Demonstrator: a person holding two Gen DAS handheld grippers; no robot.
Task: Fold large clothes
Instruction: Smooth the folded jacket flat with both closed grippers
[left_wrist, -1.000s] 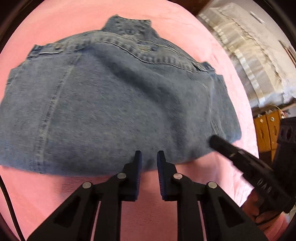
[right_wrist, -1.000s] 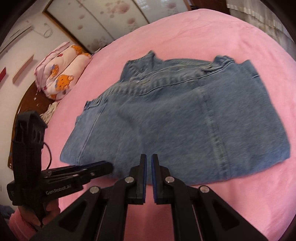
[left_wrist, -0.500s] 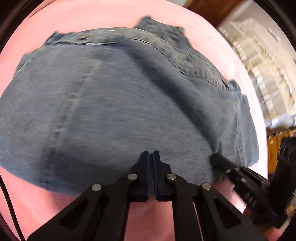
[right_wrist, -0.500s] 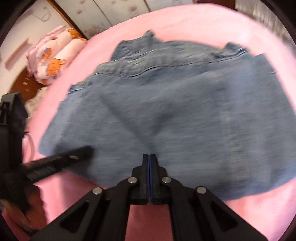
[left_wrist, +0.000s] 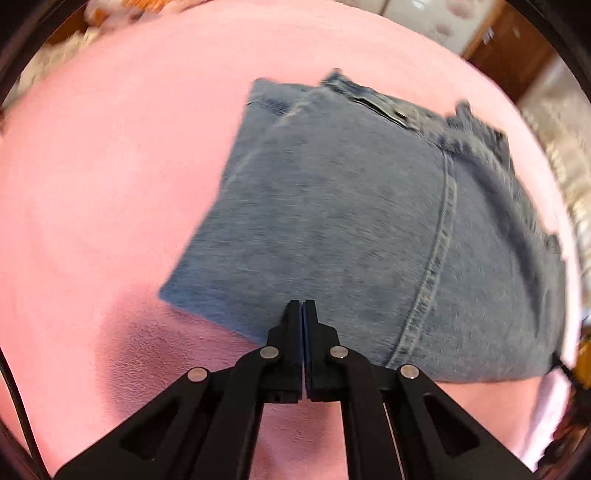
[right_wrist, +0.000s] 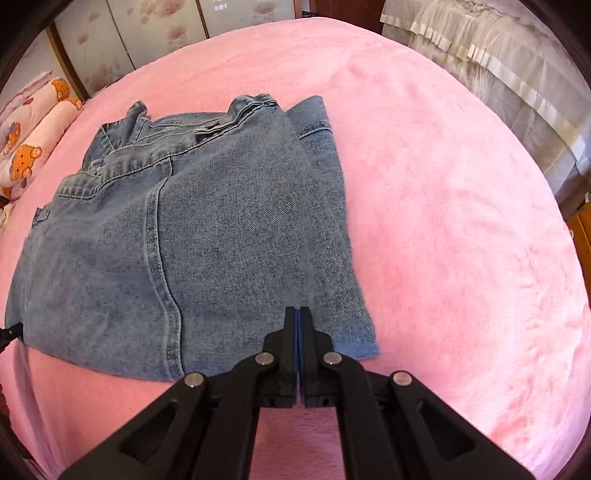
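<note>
Your left gripper (left_wrist: 303, 303) and right gripper (right_wrist: 297, 309) both have jaws pressed together at the near hem of the denim jacket (right_wrist: 207, 236), which lies folded on the pink bedspread (right_wrist: 461, 221); whether they pinch fabric, can't tell

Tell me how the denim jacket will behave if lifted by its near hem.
The jacket would probably drape rather than hold shape, since it lies in soft folded layers on the pink blanket. It looks thick, with heavy stitched seams, so likely weighty. The layers may slide apart; both the left gripper and right gripper look shut.
</note>
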